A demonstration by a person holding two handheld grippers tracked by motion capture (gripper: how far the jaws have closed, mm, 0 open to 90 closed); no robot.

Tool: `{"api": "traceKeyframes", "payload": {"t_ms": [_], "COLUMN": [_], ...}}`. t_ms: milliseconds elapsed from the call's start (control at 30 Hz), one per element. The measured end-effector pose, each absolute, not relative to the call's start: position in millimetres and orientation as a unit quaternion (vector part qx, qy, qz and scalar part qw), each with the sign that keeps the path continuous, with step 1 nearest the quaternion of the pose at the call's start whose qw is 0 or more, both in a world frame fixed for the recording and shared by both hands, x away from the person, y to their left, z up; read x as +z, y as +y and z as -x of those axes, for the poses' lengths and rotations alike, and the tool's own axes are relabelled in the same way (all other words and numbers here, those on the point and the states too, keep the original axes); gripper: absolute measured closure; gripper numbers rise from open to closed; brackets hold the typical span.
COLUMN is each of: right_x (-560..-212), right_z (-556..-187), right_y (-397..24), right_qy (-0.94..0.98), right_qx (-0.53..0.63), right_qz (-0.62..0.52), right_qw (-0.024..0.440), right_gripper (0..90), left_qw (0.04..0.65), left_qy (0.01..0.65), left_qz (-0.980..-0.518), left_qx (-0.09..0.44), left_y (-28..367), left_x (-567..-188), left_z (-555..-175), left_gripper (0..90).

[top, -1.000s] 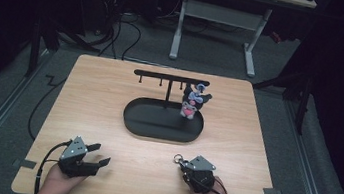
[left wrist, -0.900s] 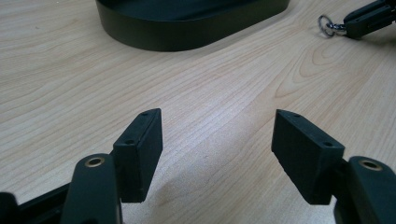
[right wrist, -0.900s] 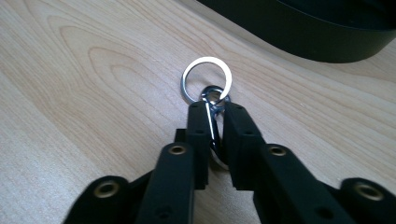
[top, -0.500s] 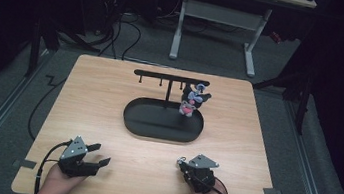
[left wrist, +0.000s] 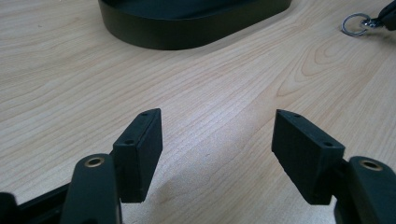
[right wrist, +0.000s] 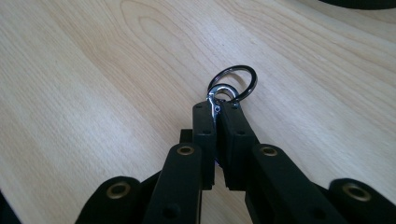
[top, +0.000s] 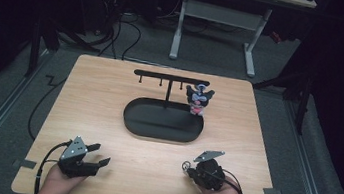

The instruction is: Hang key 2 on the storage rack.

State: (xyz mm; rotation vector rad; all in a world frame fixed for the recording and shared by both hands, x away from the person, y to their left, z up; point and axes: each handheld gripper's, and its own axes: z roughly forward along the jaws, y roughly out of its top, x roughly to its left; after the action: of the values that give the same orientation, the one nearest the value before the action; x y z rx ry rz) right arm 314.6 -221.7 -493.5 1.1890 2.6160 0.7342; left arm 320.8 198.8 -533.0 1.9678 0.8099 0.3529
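Note:
My right gripper is shut on the silver clasp of a keyring. Its dark ring sticks out past the fingertips, just above the wooden table. In the high view this gripper is near the table's front right, with the ring at its tip. My left gripper rests at the front left, open with nothing between its pads. A black stand with an oval base is at the table's middle. A small dark figure hangs from the right end of its bar.
In the left gripper view the stand's base lies ahead, and the ring and the right gripper's tip are at the top right. A white desk frame and cables stand on the floor beyond the table.
My right gripper has risen slightly and shifted a little right, still shut on the keyring. The left gripper has not moved.

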Motion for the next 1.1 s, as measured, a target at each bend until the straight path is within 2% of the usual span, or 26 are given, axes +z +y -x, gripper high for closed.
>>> {"api": "traceKeyframes", "payload": {"t_ms": [167,500,1100], "right_x": [-474,-444,-417], "right_z": [-322,-329,-345], "right_y": [-223,-220,-215], "right_qy": [0.888,0.892,0.889], "right_qx": [0.214,0.191,0.193], "right_qz": [-0.402,-0.404,-0.41], "right_qw": [0.065,0.065,0.064], "right_gripper": [86.4,86.4,86.4], "left_qw": [0.473,0.473,0.475], "left_qy": [0.328,0.326,0.328], "left_qz": [-0.806,-0.806,-0.804], "left_qx": [0.142,0.142,0.143], "left_y": [199,199,199], "left_x": [-533,-533,-533], "left_z": [-321,-320,-320], "left_gripper": [34.3,34.3,34.3]}}
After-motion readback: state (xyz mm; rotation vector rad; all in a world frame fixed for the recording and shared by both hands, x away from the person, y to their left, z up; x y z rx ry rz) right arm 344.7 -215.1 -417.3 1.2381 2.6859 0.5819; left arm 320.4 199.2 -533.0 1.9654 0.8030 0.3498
